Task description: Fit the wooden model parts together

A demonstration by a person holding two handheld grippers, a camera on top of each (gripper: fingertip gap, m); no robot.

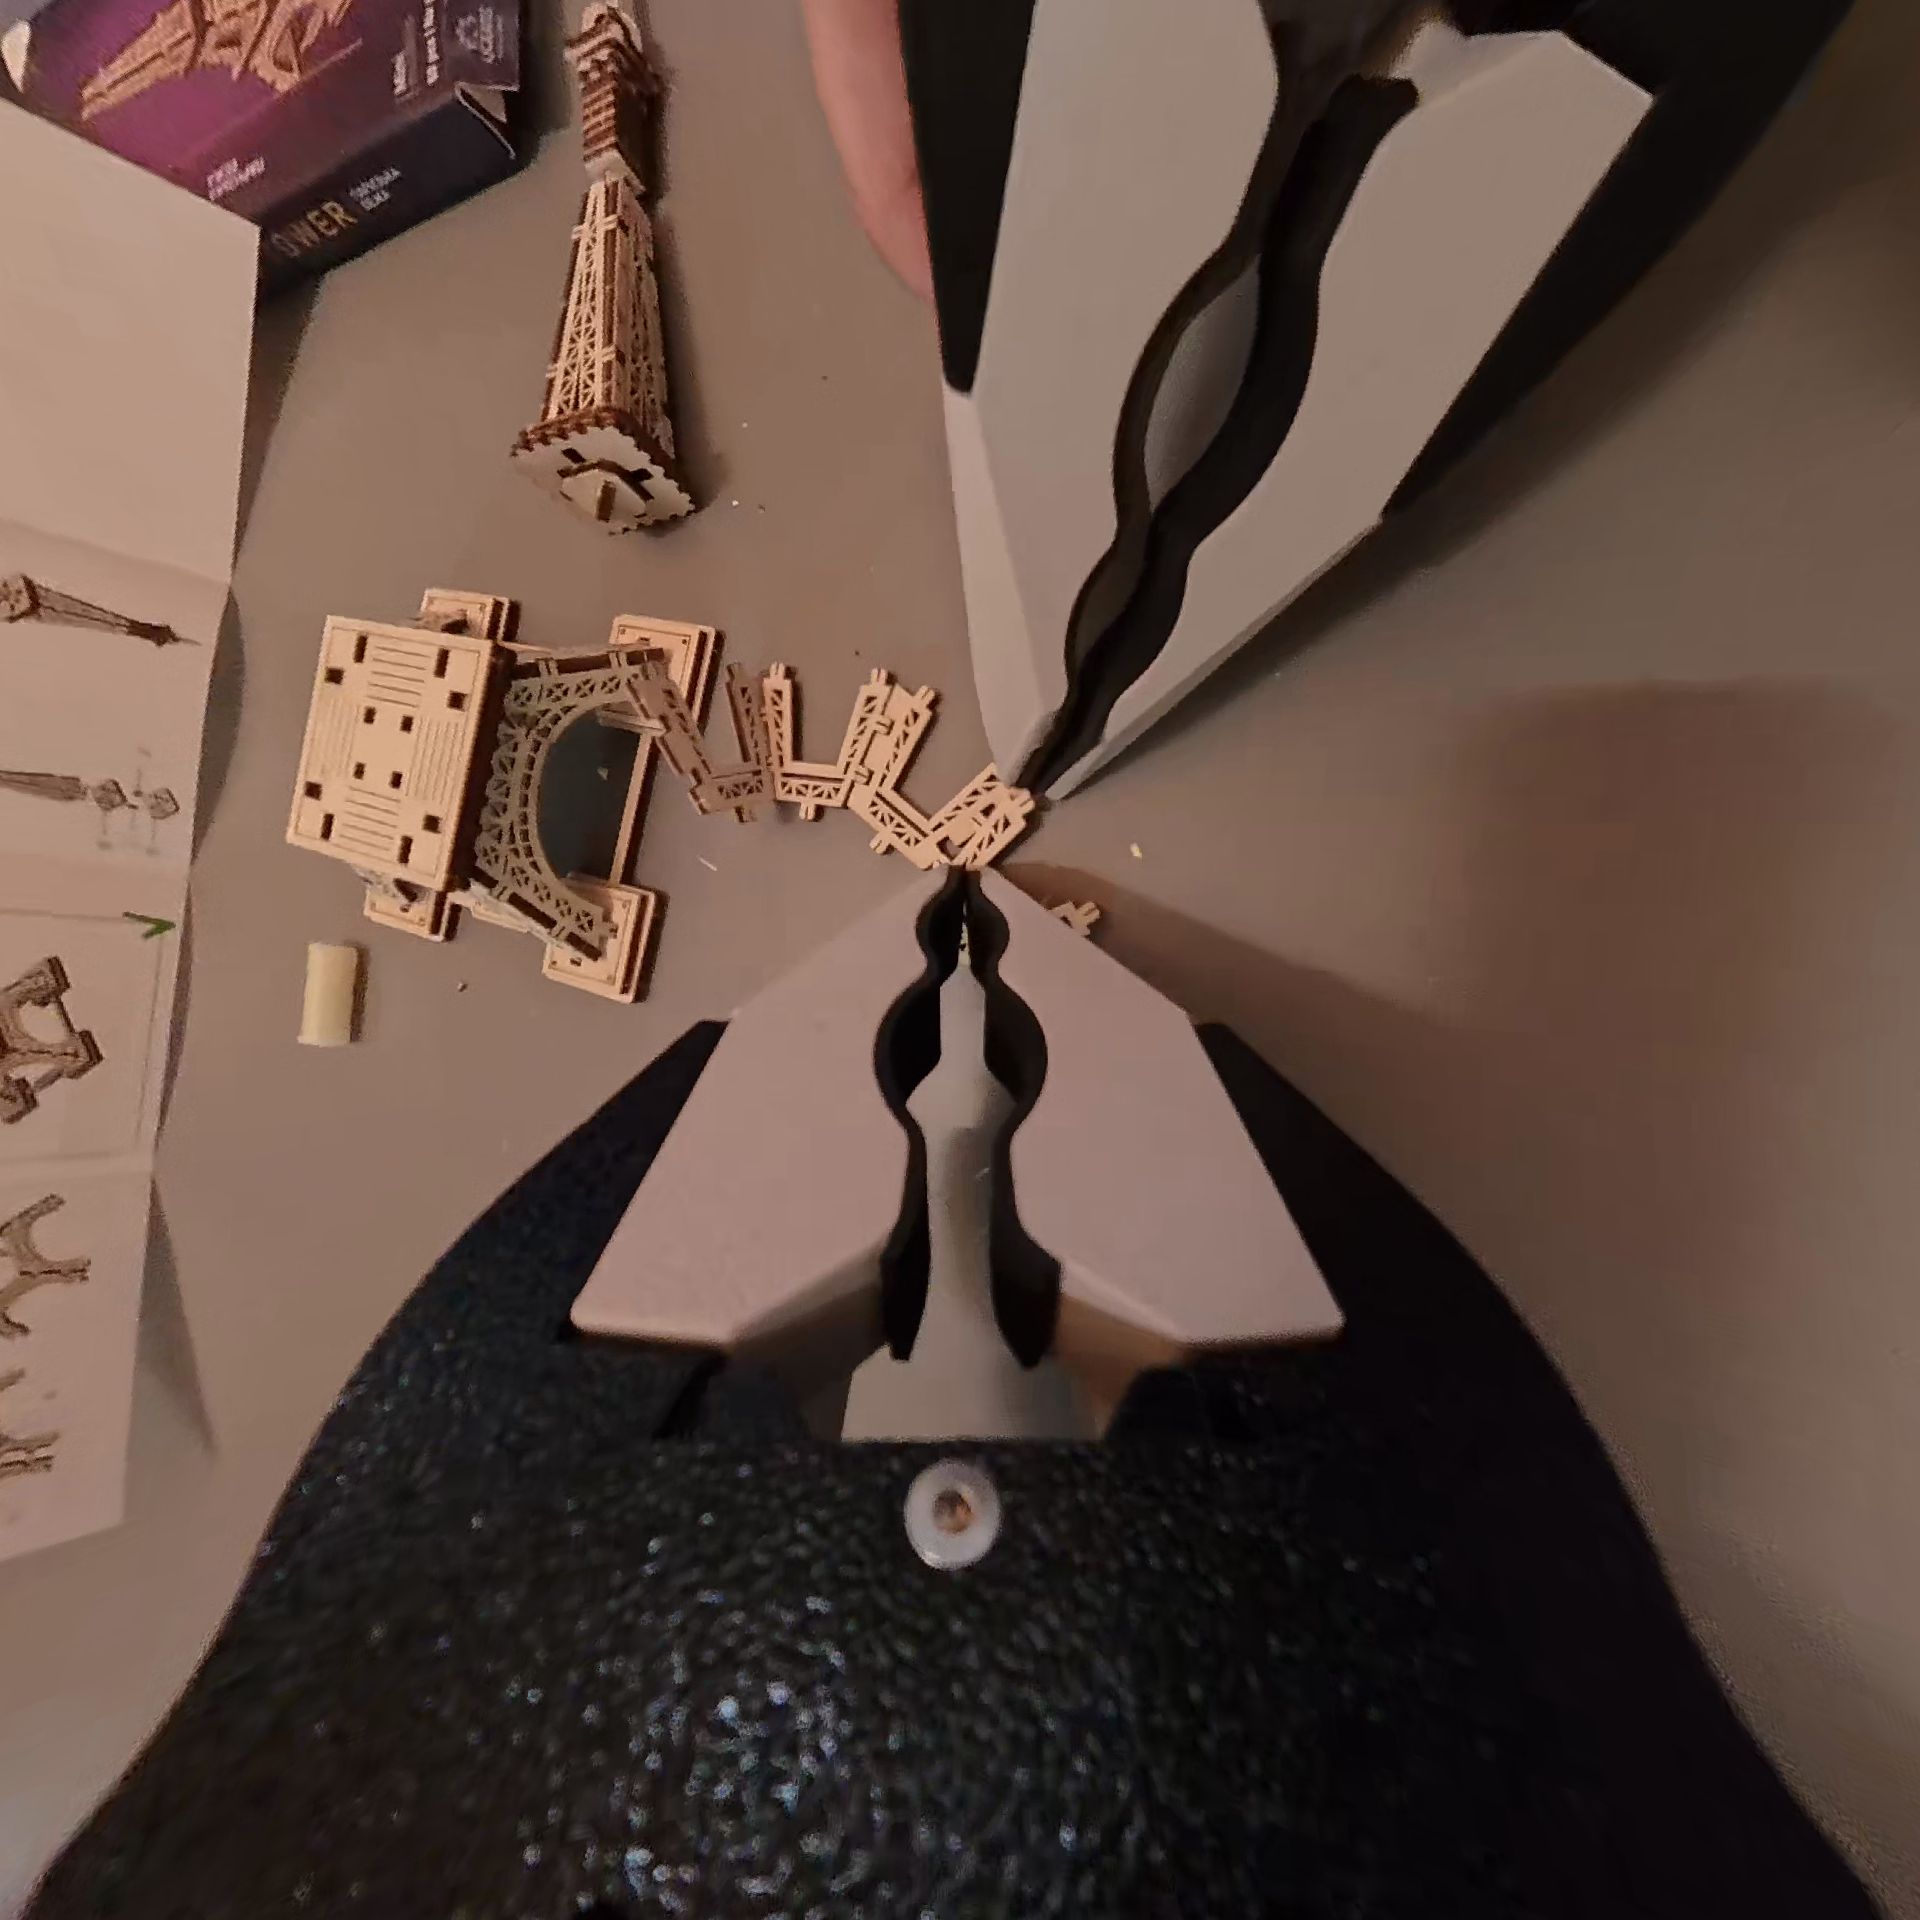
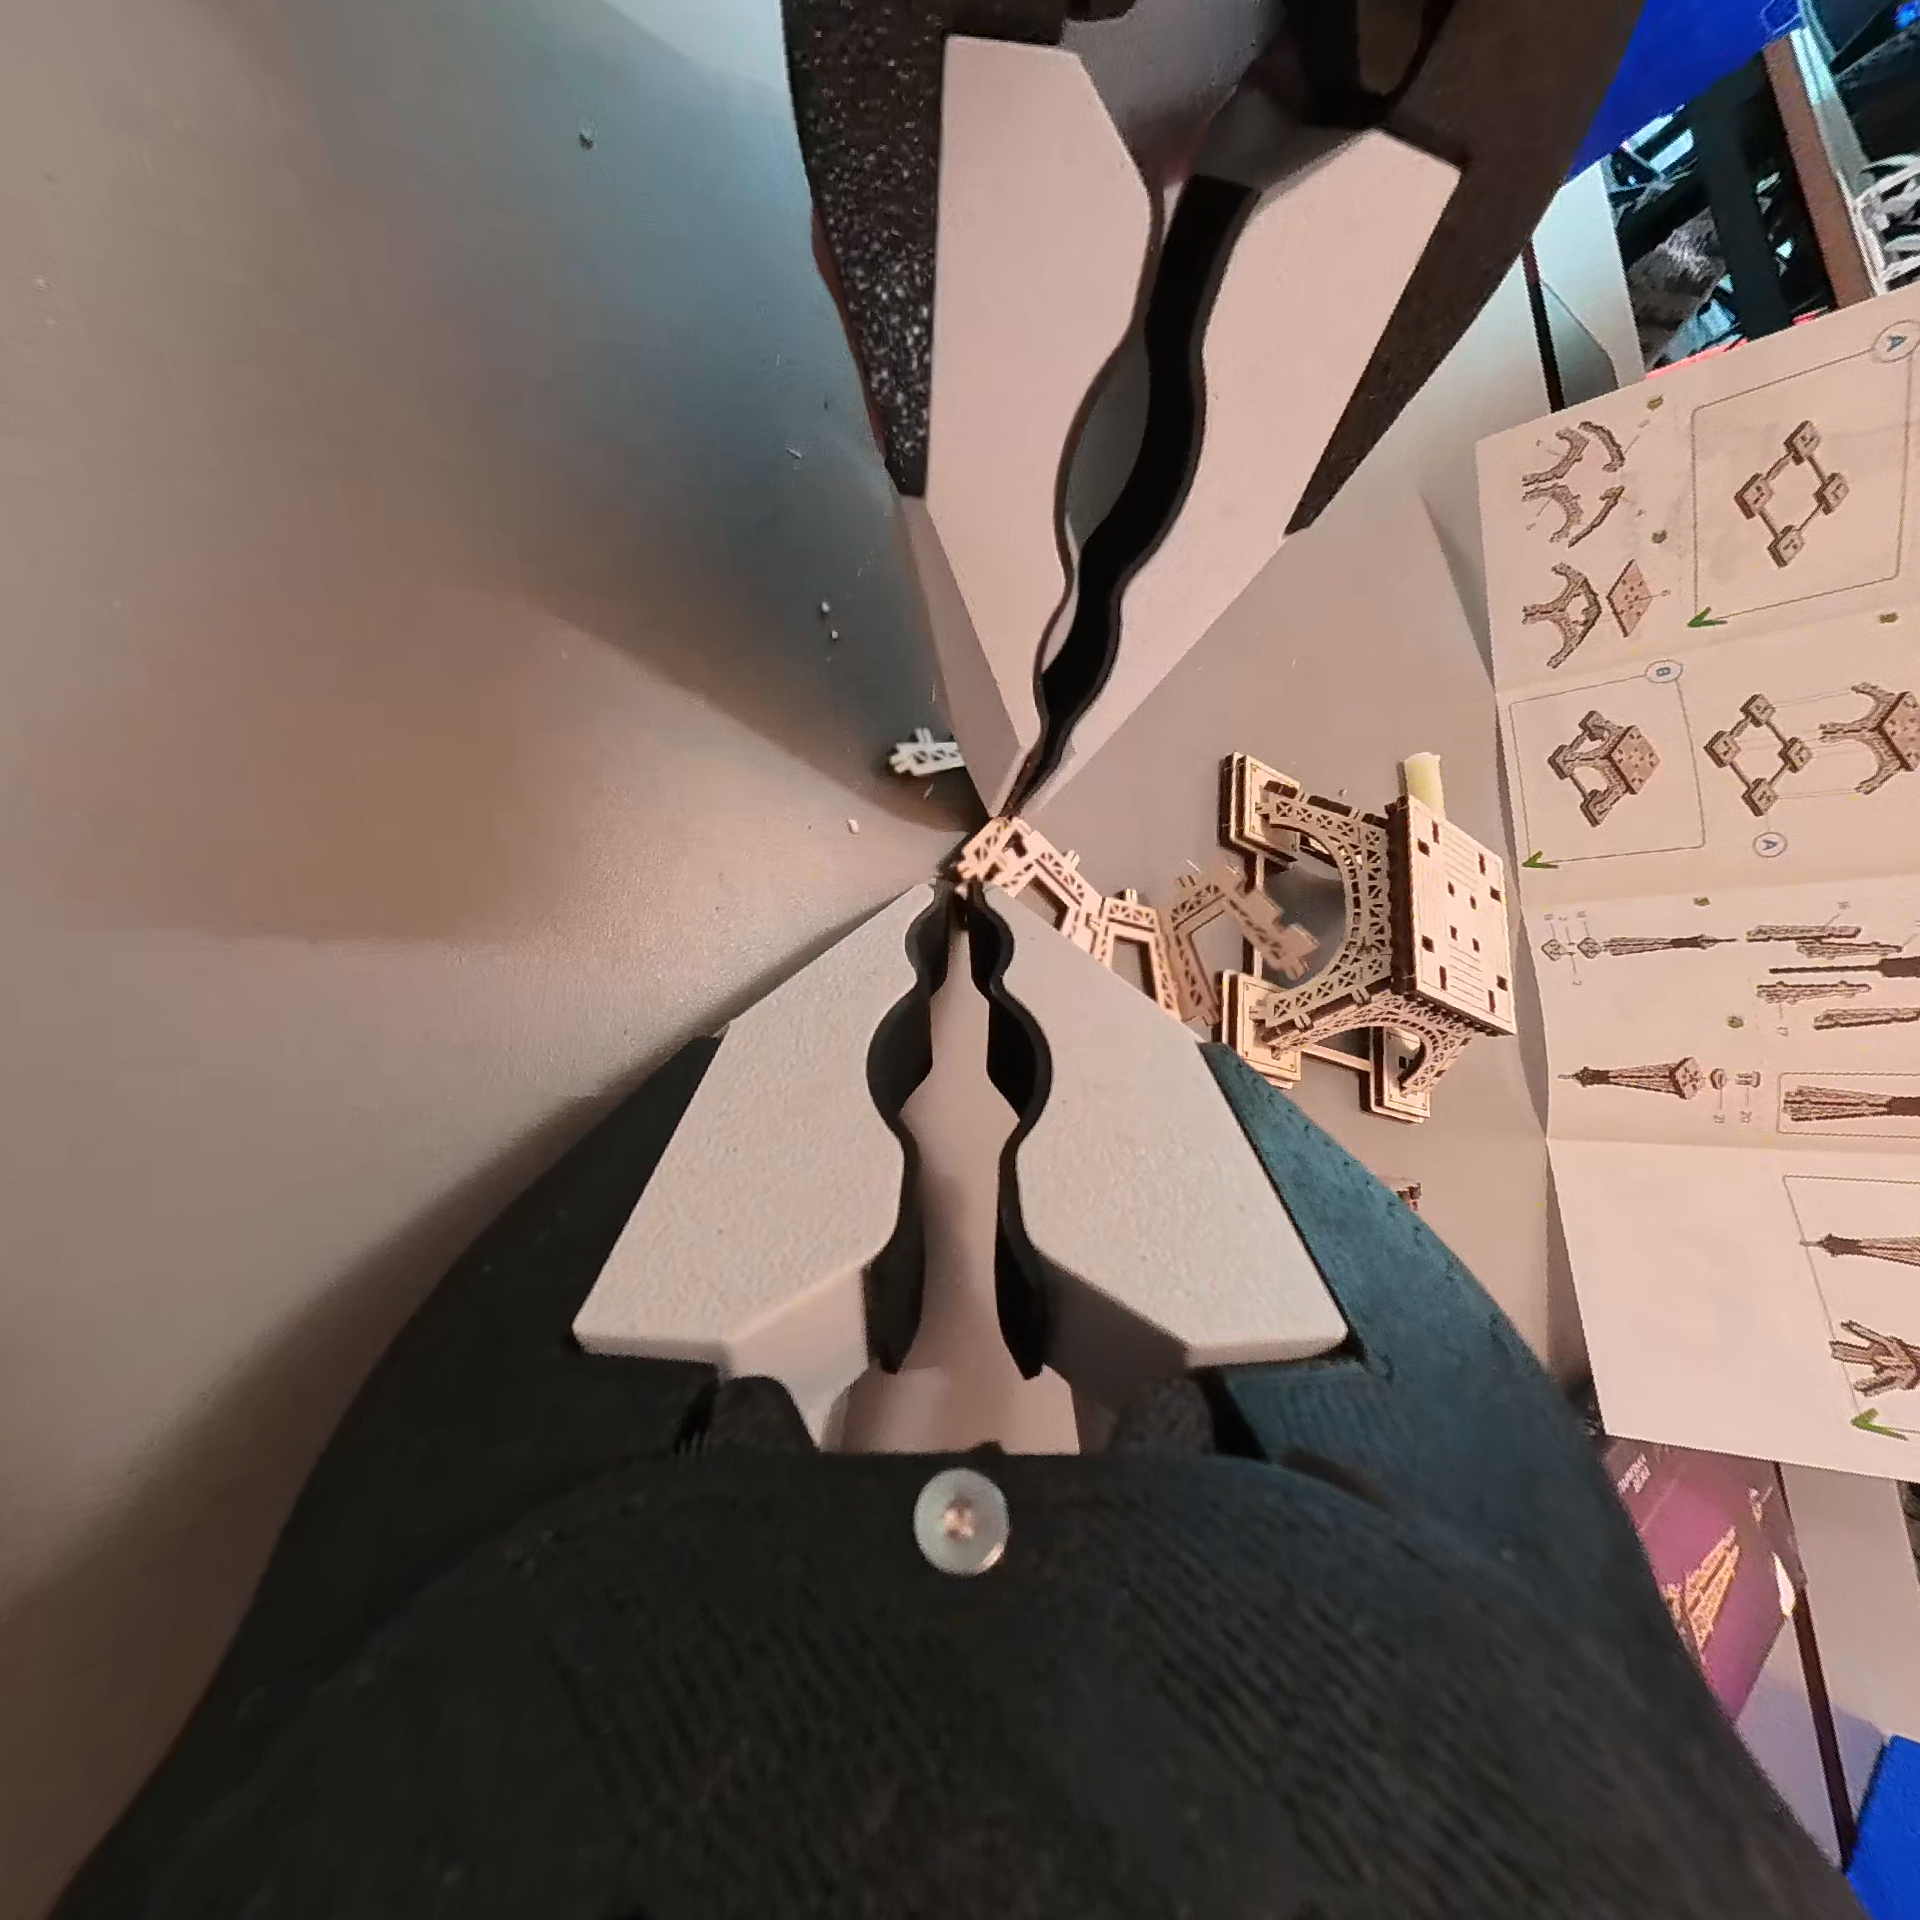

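Observation:
A strip of linked wooden lattice parts [image 1: 883, 769] lies on the grey table and runs from my grippers towards the tower base [image 1: 468, 769], which lies on its side. My left gripper [image 1: 961, 875] comes in from below and is shut on the strip's near end [image 1: 982, 821]. My right gripper [image 1: 1023, 784] comes in from above, tip to tip with the left, and is shut on the same end. In the right wrist view my right gripper [image 2: 961, 888] pinches the strip end [image 2: 997, 844], the left gripper [image 2: 1006, 816] is opposite, and the base [image 2: 1382, 935] lies to the right.
The tower's upper section [image 1: 603, 332] lies beyond the base. A purple box [image 1: 260, 114] and an instruction sheet [image 1: 83, 727] are at the left. A small cream cylinder [image 1: 330, 992] lies by the base. A loose wooden bit [image 2: 920, 753] lies near the tips. A fingertip [image 1: 883, 135] shows above. Left and right tips are no more than a few centimetres apart. The small cream cylinder [image 1: 330, 992] sits 15 cm or so from the ends of my left fingers.

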